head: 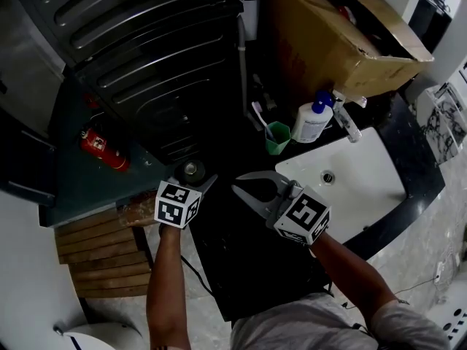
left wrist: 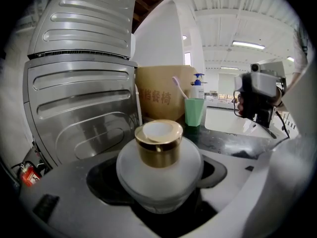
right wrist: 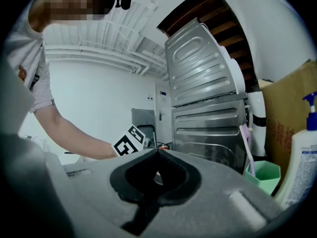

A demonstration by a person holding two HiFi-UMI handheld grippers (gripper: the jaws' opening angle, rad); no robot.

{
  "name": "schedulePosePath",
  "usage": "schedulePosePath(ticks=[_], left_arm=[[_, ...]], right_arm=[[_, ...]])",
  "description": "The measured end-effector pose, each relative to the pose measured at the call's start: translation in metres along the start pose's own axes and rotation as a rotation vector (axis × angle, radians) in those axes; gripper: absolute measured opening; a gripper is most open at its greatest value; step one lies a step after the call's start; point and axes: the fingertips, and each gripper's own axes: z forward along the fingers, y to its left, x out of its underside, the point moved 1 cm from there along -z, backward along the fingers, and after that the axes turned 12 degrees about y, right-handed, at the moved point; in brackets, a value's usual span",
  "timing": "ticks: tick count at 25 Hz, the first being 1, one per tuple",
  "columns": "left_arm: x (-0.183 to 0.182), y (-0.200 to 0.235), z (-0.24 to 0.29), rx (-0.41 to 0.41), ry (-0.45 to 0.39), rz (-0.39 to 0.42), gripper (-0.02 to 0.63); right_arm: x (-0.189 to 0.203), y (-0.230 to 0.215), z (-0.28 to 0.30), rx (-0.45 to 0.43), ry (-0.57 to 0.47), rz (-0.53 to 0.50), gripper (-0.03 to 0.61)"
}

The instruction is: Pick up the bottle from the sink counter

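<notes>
A small frosted white bottle with a gold cap fills the hollow between the jaws of my left gripper, which press on its round body. From the head view the bottle shows only as a cap between the jaws of my left gripper, at the left end of the black sink counter. My right gripper hovers just to its right over the counter. In the right gripper view the jaws of my right gripper meet at the tip with nothing between them.
A green cup with a toothbrush, a white pump bottle and a faucet stand by the white basin. A cardboard box sits behind them. A ribbed metal appliance and a red fire extinguisher lie to the left.
</notes>
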Motion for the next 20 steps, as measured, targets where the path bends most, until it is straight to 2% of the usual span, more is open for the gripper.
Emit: schedulePosePath(ticks=[4, 12, 20], left_arm=[[0.000, -0.003, -0.005, -0.013, -0.001, 0.003, 0.333], [-0.017, -0.019, -0.033, -0.032, -0.067, 0.002, 0.334], [-0.043, -0.044, -0.091, -0.082, -0.198, -0.029, 0.333]], right_arm=[[-0.001, -0.001, -0.004, 0.011, 0.000, -0.003, 0.000], [-0.009, 0.000, -0.018, 0.029, -0.019, -0.011, 0.000], [-0.023, 0.012, -0.037, 0.037, -0.059, -0.024, 0.000]])
